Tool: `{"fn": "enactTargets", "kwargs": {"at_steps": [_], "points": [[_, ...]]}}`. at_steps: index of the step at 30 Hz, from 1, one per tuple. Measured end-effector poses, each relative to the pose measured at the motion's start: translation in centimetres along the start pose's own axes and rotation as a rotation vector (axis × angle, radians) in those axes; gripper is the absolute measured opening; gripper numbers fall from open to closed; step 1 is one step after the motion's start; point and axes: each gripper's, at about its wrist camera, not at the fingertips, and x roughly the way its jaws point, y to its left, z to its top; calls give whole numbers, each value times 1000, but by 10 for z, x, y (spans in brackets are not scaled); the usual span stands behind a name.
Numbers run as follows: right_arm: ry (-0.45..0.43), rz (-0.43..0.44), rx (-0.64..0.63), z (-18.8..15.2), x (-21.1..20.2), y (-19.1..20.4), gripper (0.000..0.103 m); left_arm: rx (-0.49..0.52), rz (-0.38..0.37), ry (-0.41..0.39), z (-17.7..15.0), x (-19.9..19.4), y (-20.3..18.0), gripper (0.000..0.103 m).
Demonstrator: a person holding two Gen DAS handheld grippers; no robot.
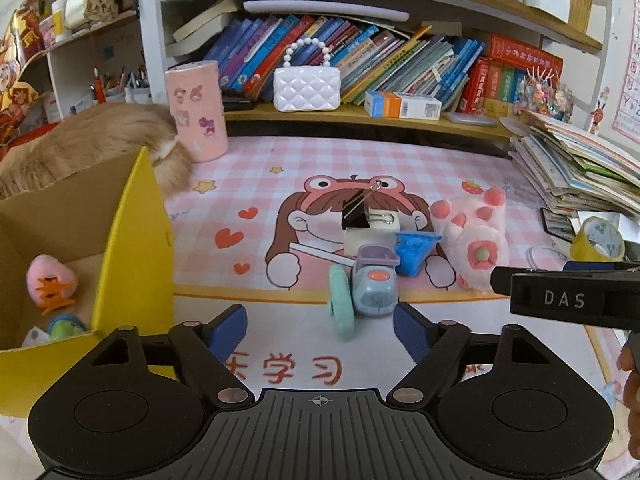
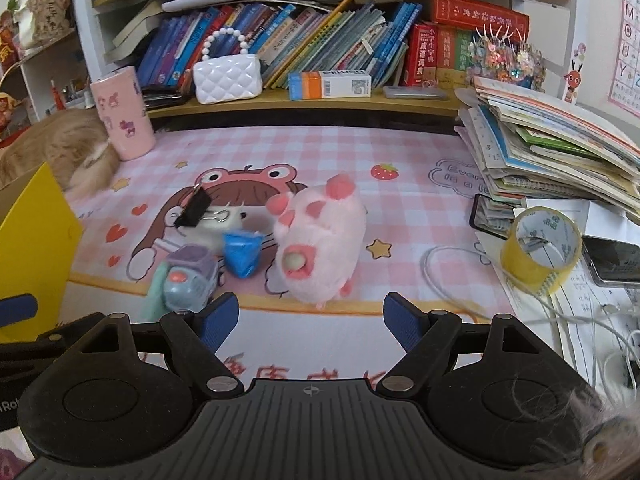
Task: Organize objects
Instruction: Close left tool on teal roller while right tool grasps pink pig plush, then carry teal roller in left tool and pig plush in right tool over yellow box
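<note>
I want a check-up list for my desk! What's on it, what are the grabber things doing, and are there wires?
Surface: pink checked desk mat with a cartoon girl print.
Job's things: toy truck, blue cup, black binder clip on a white block, pink plush paw, all clustered mid-mat; yellow cardboard box at left holds a pink plush.
Clutter: tape roll, book stack, pink tumbler.
Grippers: left gripper open, empty; right gripper open, empty.
Cables: white cable at right.
Surroundings: bookshelf with white handbag; furry orange animal behind box.
</note>
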Motion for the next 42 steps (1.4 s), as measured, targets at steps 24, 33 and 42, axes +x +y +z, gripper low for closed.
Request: {"fn": "enactTargets", "kwargs": {"at_steps": [24,33,42], "points": [[72,20,-91,40,85,-7,78,16,28,144,9,93,-12,34],[82,40,-112,45,97,-3,57,-58,0,117,14,84,3,18],[-31,1,-57,45,50,1,57,-167,-38,29,22,40,31,18]]}}
